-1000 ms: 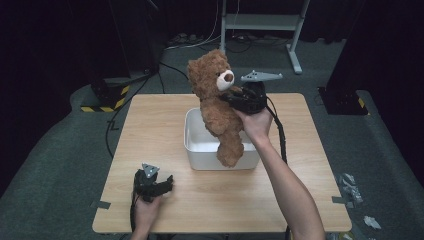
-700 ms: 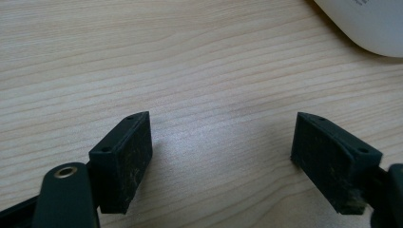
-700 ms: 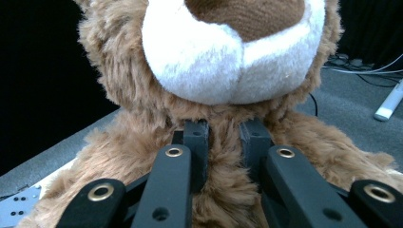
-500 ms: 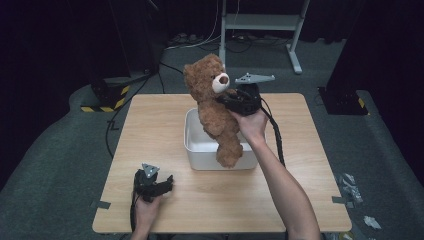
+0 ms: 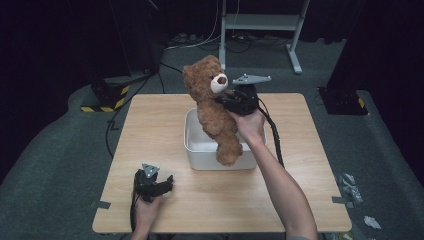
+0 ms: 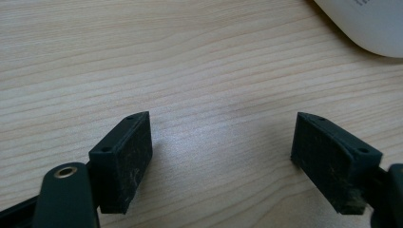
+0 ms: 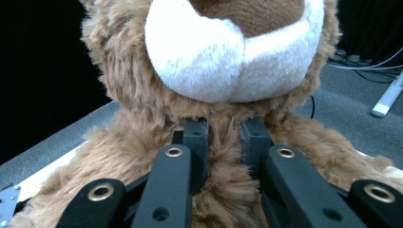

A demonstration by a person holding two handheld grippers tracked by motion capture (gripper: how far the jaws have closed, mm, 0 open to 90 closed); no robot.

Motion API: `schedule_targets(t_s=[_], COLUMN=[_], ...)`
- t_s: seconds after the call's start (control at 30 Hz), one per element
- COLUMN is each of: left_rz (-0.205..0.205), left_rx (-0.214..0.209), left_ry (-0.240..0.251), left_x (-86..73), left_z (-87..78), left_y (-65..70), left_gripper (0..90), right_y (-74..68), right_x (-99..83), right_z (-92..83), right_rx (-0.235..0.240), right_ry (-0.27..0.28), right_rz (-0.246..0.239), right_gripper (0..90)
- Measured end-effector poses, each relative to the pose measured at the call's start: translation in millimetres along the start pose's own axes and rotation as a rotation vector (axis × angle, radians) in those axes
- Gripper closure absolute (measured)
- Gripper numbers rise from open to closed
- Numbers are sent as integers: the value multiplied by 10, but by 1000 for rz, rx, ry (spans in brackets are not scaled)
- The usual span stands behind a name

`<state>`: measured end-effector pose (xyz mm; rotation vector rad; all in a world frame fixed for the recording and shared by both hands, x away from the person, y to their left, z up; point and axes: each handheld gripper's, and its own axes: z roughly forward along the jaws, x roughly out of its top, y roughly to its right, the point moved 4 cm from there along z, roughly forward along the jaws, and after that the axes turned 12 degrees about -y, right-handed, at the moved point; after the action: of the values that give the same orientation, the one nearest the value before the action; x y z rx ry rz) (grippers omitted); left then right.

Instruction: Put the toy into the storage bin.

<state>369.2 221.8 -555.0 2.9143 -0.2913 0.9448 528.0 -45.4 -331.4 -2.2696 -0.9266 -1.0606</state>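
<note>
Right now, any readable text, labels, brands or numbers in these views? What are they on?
No text can be read.
White bin: small dark marks on its wall in the left gripper view, too blurred and cut off to read.
Teddy bear, table: no lettering visible.

So the count here: one fluffy brown plush teddy bear (image 5: 212, 107) with a white snout, one white rectangular plastic tub (image 5: 197, 145), and one light wooden square-topped table (image 5: 300, 165) under it all. Two black handheld two-jaw grippers, the left gripper (image 5: 167, 181) and the right gripper (image 5: 225, 100), each with one grey three-cornered plate on top. Off the table, one white metal stand (image 5: 262, 22) at the back and one black-and-yellow striped block (image 5: 102, 97) on the grey floor.
</note>
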Motion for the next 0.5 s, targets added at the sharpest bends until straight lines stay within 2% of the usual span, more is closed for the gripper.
schedule_targets(t_s=[0.5], left_rz=[3], left_rx=[-4], left_ry=[2], left_x=[7], left_z=[6], left_y=[0], left_gripper=[214], right_y=[48], right_x=[-33], right_z=[138], right_rx=[7], right_ry=[-12], right_rz=[16], right_gripper=[775])
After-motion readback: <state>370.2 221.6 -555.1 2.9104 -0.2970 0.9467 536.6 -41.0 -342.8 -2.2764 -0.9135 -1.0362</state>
